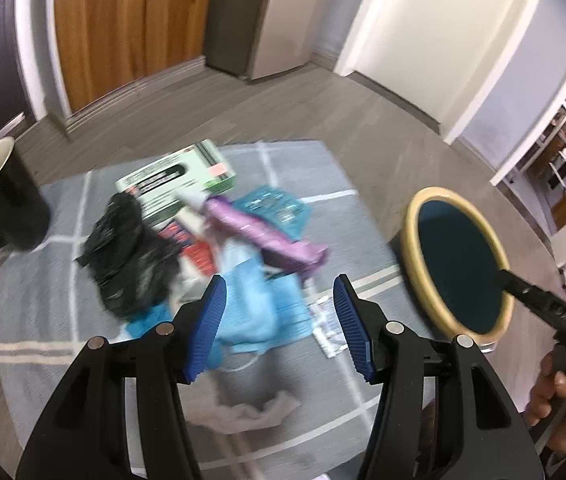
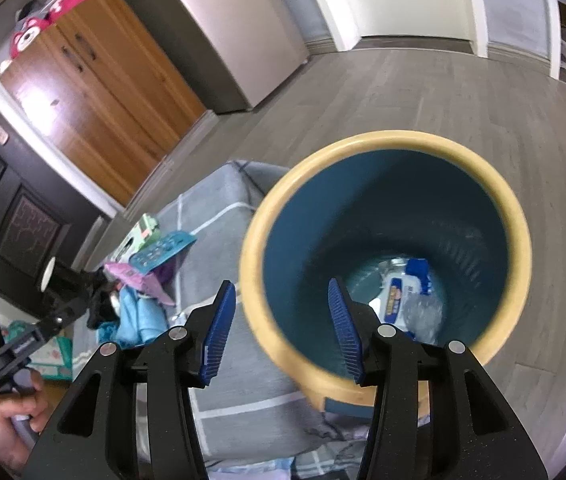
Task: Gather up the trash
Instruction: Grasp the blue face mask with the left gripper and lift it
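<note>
My left gripper [image 1: 279,322] hangs spread wide and holding nothing above the trash pile [image 1: 211,240] on the gray rug [image 1: 43,300]; a light blue bag [image 1: 251,308] lies right under its fingers. My right gripper [image 2: 281,330] is also released, straddling the near rim of the bin [image 2: 259,216]. A wrapper [image 2: 403,296] lies at the bin's bottom.

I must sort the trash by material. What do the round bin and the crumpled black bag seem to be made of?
The round teal bin with cream rim looks like smooth moulded plastic, with a faint sheen on its ribbed inner wall. The crumpled black bag seems thin plastic film: glossy wrinkles, though blurred.
</note>
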### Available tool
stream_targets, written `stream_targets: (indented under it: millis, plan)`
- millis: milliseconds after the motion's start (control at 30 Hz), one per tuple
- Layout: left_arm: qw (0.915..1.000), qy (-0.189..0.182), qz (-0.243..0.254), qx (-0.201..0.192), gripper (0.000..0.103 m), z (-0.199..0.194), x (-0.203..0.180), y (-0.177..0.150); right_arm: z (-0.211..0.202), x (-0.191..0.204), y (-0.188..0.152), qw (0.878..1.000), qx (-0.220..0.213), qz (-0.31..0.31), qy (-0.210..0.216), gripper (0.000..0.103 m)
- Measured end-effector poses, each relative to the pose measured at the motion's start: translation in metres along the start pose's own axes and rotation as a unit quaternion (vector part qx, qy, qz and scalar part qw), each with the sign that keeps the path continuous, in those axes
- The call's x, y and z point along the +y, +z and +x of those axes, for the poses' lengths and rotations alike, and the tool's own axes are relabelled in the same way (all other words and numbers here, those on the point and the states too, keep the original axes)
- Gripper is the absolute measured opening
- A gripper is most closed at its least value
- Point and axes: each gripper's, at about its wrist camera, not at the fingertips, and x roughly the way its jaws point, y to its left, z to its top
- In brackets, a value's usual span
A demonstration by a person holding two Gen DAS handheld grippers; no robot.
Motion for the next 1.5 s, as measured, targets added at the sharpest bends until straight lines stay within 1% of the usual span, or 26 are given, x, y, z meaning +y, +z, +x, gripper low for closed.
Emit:
stream_targets:
  millis: [233, 400, 533, 600, 667, 700, 767, 800, 867, 933, 1067, 1233, 1367, 1500]
  plan:
    - [0.9995, 0.021, 0.006, 0.021, 0.055, 0.014, 0.013, -0.011, 0.007, 0.022, -0.004, 1.0, 0.01, -0.024, 0.008, 0.05]
    - [0.9989, 0.028, 0.015, 0.035, 0.054, 0.03, 0.01, -0.01, 0.012, 0.033, -0.009, 0.999, 0.017, -0.032, 0.014, 0.051]
    - [0.9977, 0.032, 0.023, 0.055, 0.053, 0.047, 0.004, -0.009, 0.015, 0.041, -0.011, 0.999, 0.023, -0.039, 0.018, 0.051]
    - [0.9967, 0.04, 0.026, 0.066, 0.05, 0.055, 0.002, -0.01, 0.016, 0.044, -0.012, 0.999, 0.026, -0.041, 0.021, 0.051]
    - [0.9954, 0.048, 0.027, 0.078, 0.04, 0.065, 0.004, -0.01, 0.017, 0.046, -0.013, 0.998, 0.029, -0.044, 0.023, 0.051]
    - [0.9951, 0.049, 0.025, 0.082, 0.038, 0.067, 0.005, -0.01, 0.017, 0.047, -0.013, 0.998, 0.03, -0.046, 0.023, 0.051]
    - [0.9949, 0.046, 0.019, 0.087, 0.028, 0.072, 0.007, -0.009, 0.018, 0.049, -0.014, 0.998, 0.032, -0.05, 0.025, 0.051]
    - [0.995, 0.043, 0.018, 0.088, 0.026, 0.073, 0.008, -0.009, 0.019, 0.051, -0.014, 0.998, 0.033, -0.051, 0.026, 0.051]
    - [0.9954, 0.039, 0.021, 0.085, 0.009, 0.072, 0.007, -0.007, 0.02, 0.053, -0.015, 0.998, 0.034, -0.052, 0.028, 0.051]
    - [0.9959, 0.036, 0.026, 0.078, 0.006, 0.069, 0.006, -0.006, 0.021, 0.055, -0.015, 0.997, 0.036, -0.054, 0.03, 0.051]
    - [0.9974, 0.026, 0.028, 0.061, 0.004, 0.054, 0.006, -0.003, 0.024, 0.062, -0.017, 0.997, 0.041, -0.062, 0.033, 0.051]
    - [0.9991, 0.015, 0.014, 0.036, 0.004, 0.028, 0.014, 0.004, 0.03, 0.078, -0.022, 0.995, 0.048, -0.075, 0.04, 0.051]
    - [0.9999, 0.01, -0.003, 0.014, 0.004, 0.004, 0.029, 0.007, 0.04, 0.1, -0.029, 0.992, 0.061, -0.095, 0.05, 0.051]
    - [0.9997, 0.01, -0.023, -0.004, 0.004, -0.016, 0.047, 0.007, 0.053, 0.13, -0.043, 0.987, 0.081, -0.128, 0.062, 0.051]
